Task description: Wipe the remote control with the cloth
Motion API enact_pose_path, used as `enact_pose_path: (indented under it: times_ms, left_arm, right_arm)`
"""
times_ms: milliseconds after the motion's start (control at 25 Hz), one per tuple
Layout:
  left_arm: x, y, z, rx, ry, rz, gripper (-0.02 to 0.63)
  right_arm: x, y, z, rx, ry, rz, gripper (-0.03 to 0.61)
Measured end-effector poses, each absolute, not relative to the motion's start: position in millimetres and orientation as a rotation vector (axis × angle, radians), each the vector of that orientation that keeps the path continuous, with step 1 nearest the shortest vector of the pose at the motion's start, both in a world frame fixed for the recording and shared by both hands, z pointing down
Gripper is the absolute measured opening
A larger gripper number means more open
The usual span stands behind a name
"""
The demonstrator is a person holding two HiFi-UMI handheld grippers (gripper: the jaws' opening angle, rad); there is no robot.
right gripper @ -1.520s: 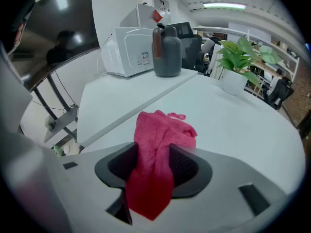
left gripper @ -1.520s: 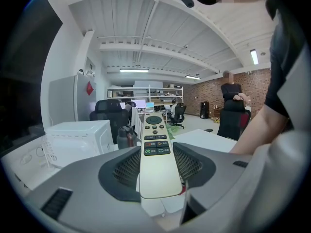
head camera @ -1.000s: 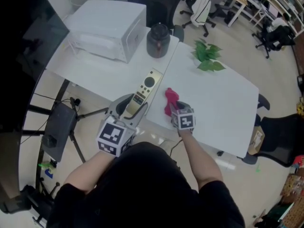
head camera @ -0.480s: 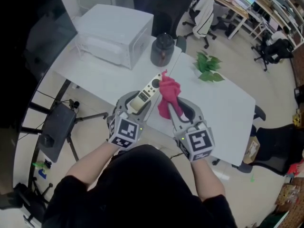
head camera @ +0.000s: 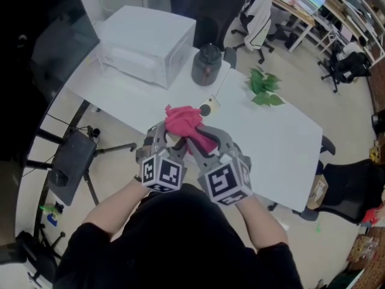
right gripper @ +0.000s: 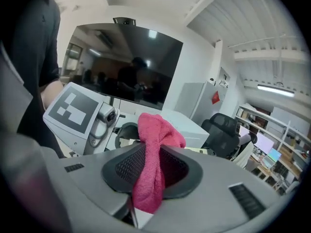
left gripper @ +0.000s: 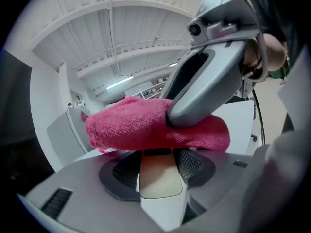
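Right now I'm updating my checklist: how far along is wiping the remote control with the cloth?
Done: the left gripper is clamped on the remote control and the right gripper on the pink cloth, both held above the table. In hand: the cloth lies draped across the remote. Left: the wiping strokes; how much is already wiped cannot be told.

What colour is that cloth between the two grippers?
The cloth is pinkish red, clearest in the right gripper view.

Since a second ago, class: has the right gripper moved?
Yes. The right gripper carried the cloth leftward: it was right of the jar, now left of it, on the remote control.
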State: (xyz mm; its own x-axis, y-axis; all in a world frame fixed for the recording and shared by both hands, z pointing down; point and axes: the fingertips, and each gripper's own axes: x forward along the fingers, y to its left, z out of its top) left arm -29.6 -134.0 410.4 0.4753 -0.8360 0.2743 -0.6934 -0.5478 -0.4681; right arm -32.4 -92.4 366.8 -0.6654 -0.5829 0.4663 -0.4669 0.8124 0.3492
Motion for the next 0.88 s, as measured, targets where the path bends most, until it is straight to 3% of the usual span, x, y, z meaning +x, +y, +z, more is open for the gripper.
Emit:
enact_pose_path:
  times_ms: [320,880]
  left_arm:
    - [-31,-126,406,-2.383,1.261,-0.669,0.210]
    - [-31,-121,407,-2.378,1.254,-0.672,0.210]
  right_arm:
    - [-29,-100,363,0.805,-2.368,-0.349,0.092]
    - [52,-157,328,1.172,-2.285,-0.350,0.092]
